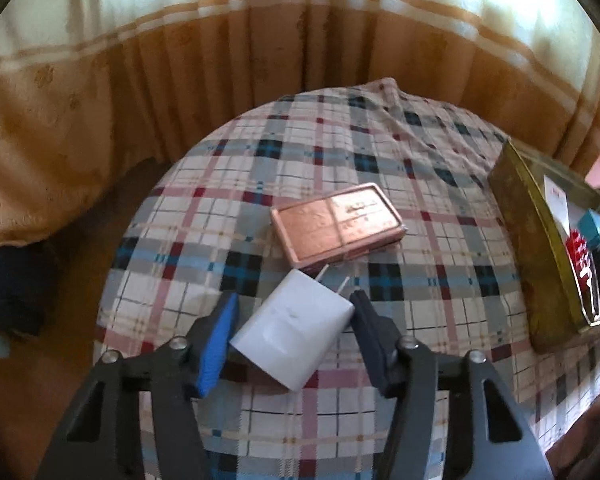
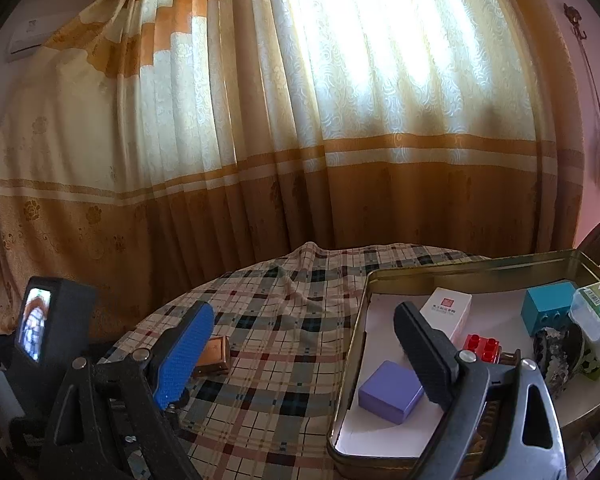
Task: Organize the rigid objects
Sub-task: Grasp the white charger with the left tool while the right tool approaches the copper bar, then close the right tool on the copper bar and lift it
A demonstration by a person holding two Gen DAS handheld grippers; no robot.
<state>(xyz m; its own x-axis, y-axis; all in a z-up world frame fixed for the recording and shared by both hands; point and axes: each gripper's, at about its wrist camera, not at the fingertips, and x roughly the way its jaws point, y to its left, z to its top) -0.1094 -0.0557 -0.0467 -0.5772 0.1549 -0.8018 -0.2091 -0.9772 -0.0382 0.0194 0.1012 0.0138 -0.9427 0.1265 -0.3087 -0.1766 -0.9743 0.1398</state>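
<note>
A white plug charger (image 1: 296,330) lies on the plaid cloth between the fingers of my left gripper (image 1: 294,312). The jaws are open around it; the right pad (image 1: 366,320) is at its corner, the blue left pad (image 1: 218,344) stands a little apart. A copper-coloured flat case (image 1: 336,228) lies just beyond the charger's prongs; it also shows in the right wrist view (image 2: 216,354). My right gripper (image 2: 304,344) is open and empty, above the left rim of a gold tin tray (image 2: 360,320), which also shows in the left wrist view (image 1: 540,264).
The tray holds a purple block (image 2: 390,392), a white box (image 2: 446,310), a red brick (image 2: 482,348), a teal cube (image 2: 548,306), a clear lidded box (image 2: 596,320) and a dark round item (image 2: 556,354). Curtains hang behind the plaid-covered table (image 1: 260,168). The left gripper's body (image 2: 44,328) stands at the left.
</note>
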